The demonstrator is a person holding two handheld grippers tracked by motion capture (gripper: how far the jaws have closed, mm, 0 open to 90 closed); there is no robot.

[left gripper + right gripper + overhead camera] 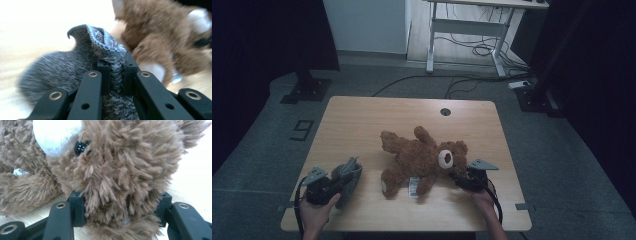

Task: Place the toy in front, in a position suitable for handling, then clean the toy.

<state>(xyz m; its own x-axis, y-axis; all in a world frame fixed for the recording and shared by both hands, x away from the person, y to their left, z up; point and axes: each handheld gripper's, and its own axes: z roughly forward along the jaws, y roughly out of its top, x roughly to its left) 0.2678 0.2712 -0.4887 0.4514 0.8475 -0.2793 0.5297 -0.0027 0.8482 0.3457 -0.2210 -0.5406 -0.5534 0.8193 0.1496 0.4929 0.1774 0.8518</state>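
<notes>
Grey knitted hat (pixel 75 62) is clamped at its rim by the left gripper (pixel 323 186), near the table's (pixel 362 120) front-left edge | teddy bear's head (pixel 120 170) is pinched by the right gripper (pixel 467 179) | teddy bear (pixel 422 160) lies mid-table, just beside the hat.

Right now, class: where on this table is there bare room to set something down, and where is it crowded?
Free: the table's far strip behind the teddy bear, and the left side beyond the grey sock. Crowded: the near edge, around both grippers.
</notes>
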